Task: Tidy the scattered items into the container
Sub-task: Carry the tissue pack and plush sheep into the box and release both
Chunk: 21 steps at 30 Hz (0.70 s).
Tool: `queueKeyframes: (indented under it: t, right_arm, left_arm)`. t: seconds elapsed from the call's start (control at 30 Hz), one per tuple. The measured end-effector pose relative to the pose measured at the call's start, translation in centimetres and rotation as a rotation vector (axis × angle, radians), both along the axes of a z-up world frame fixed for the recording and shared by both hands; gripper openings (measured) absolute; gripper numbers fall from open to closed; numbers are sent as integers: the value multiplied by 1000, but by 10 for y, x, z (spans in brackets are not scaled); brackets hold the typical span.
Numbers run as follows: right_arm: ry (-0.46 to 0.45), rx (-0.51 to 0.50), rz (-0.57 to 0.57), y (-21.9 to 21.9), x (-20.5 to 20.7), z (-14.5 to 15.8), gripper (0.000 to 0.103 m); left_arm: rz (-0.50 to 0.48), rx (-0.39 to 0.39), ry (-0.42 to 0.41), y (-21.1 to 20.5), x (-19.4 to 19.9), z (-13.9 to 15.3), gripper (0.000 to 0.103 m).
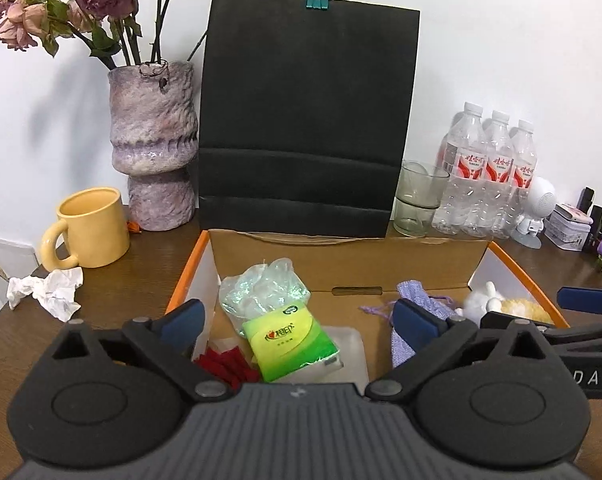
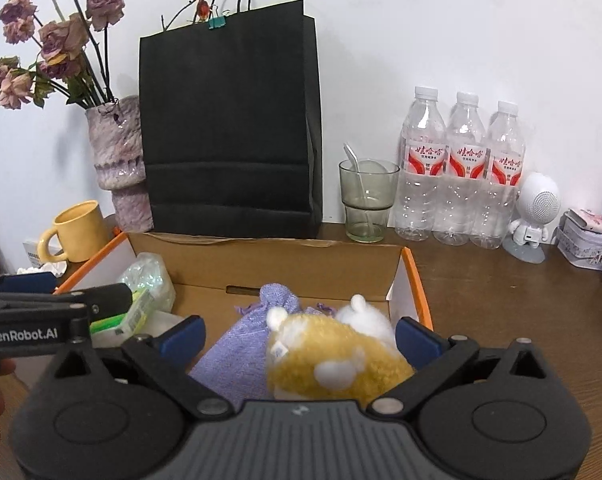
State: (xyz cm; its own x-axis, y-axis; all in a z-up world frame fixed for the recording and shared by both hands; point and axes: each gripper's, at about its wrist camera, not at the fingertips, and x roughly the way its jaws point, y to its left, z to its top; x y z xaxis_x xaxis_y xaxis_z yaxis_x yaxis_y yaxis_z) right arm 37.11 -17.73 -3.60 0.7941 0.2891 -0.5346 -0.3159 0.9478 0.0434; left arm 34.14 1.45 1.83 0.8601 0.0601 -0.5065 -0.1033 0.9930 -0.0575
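Presently, both grippers are held over the open cardboard box [image 1: 341,268]; the left gripper [image 1: 297,320] is spread wide with nothing between its fingers, and the right gripper [image 2: 299,334] is likewise spread and empty. Inside the box are counted: one green tissue pack [image 1: 291,344], one clear plastic bag [image 1: 265,288], one bundle of red strips [image 1: 225,366], one purple drawstring pouch [image 2: 245,344], and two plush toys, one yellow [image 2: 333,356] and one white [image 2: 365,316]. One crumpled tissue [image 1: 47,290] is left outside on the wooden table [image 2: 501,280], beside the yellow mug [image 1: 89,228]; it lies forward and to the left of the left gripper, which is judged the nearer; no clear long axis is shown.
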Motion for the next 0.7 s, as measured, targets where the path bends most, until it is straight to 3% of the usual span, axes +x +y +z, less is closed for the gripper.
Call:
queueKeyframes:
  t: [0.13,0.3,0.47,0.57,0.63,0.7]
  right_arm:
    - [-17,12,-14,-7,-9,6,102]
    - [-74,9,-20,-27,-44,16,102]
    - [-127,-24,6,-51,-93,17,99]
    - [-121,-25,28,-67,-119,7,95]
    - [-88,-33,41,-72,-127,-5,88]
    - [-45,-43,44,-74,-129,-19,72]
  left_arm:
    - [5,-4,-5,3,-9,5,103]
    - [-30,-14,-40,10,-47,13,103]
    - [-71,62,-101,3,-98,15,103]
    - [-135,138,-90,-9,-124,6,103]
    - [-185,161,-65,-17,-137,-4,99]
    - [-220,159,-24,-23,-144,-14,96]
